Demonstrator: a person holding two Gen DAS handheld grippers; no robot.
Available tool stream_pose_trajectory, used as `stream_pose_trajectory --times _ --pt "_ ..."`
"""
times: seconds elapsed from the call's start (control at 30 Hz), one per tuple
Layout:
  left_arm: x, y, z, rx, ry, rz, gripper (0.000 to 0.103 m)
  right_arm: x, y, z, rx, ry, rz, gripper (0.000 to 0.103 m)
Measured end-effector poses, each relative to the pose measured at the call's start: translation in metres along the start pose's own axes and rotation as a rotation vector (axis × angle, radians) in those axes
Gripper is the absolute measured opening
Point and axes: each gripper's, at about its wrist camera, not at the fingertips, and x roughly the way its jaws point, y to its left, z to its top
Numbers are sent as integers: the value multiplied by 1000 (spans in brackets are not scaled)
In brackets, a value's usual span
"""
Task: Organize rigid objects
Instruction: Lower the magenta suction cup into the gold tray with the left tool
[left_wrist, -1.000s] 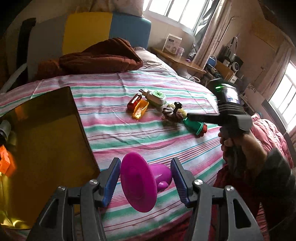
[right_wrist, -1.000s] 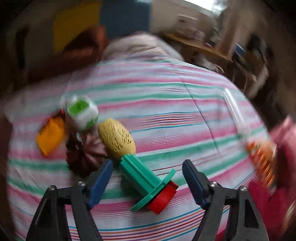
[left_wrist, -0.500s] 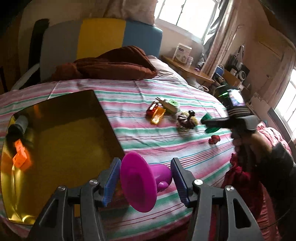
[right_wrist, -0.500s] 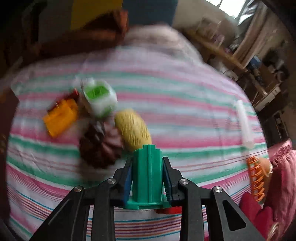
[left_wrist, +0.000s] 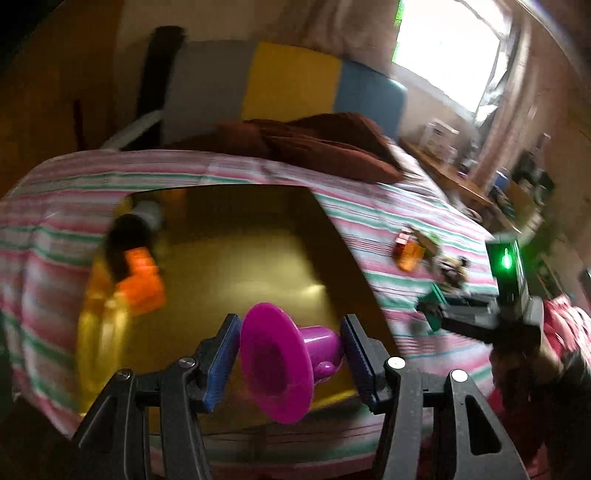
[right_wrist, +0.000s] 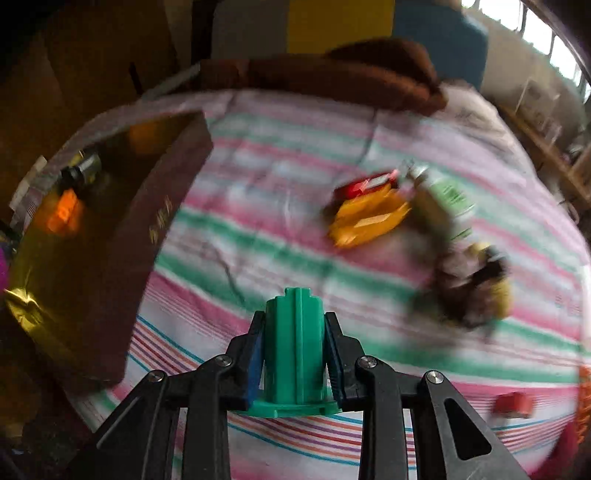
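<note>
Two grippers, both loaded: left gripper (left_wrist: 288, 354), bottom centre of its frame, pinches a magenta funnel-shaped toy (left_wrist: 280, 360) over the gold box (left_wrist: 240, 258), with an orange block (left_wrist: 142, 284) inside at left. Right gripper (right_wrist: 295, 362) clamps tight on a green ribbed piece (right_wrist: 295, 343) at bottom centre, box (right_wrist: 110, 266) at left. Blurred toy pile (right_wrist: 417, 236) lies right of centre on the striped bedspread (right_wrist: 258, 221).
</note>
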Motion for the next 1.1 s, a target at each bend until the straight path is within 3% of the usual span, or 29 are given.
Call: stream_pose_trajectory --times 0.17,0.47,0.63,1.1 --pt "-9 36 2 -61 -20 126 56 9 5 -9 -40 2 -21 30" --pt "-25 49 4 -51 -55 226 56 12 5 -6 -35 4 7 31" --pt "-29 42 3 -1 -70 261 56 15 7 -4 -40 11 1 31" --pt "-39 44 5 19 -91 281 56 17 10 -5 -71 -3 -13 32"
